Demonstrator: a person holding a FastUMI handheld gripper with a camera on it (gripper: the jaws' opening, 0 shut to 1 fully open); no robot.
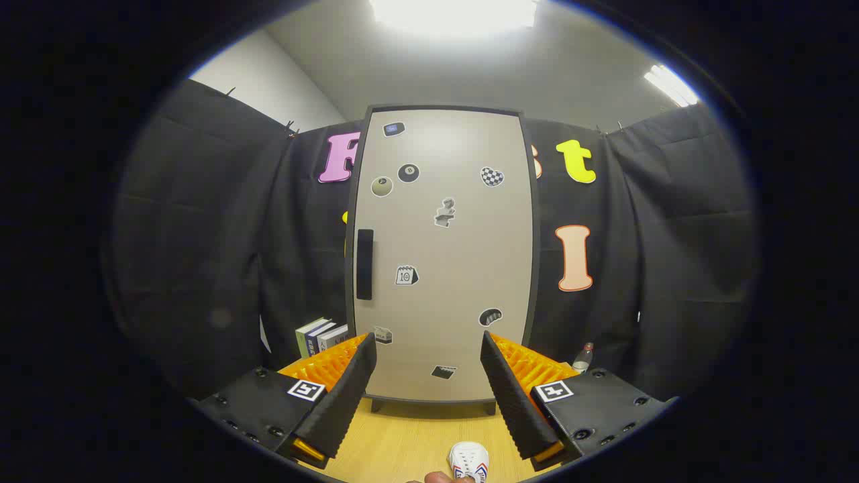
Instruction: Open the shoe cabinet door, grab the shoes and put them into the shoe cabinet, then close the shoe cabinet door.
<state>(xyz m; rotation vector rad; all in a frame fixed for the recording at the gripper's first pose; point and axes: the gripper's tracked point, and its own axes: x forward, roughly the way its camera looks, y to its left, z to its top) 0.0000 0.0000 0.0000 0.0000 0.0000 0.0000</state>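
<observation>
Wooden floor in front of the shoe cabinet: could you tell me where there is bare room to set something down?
Bare wooden floor lies between the open hand-held gripper fingers, bordered by the shoe cabinet base ahead and the white shoe nearest the camera. Crowded spots: books beside the cabinet on the handle side, a bottle on the other.

Shoe cut off, perhaps hand-held.
</observation>
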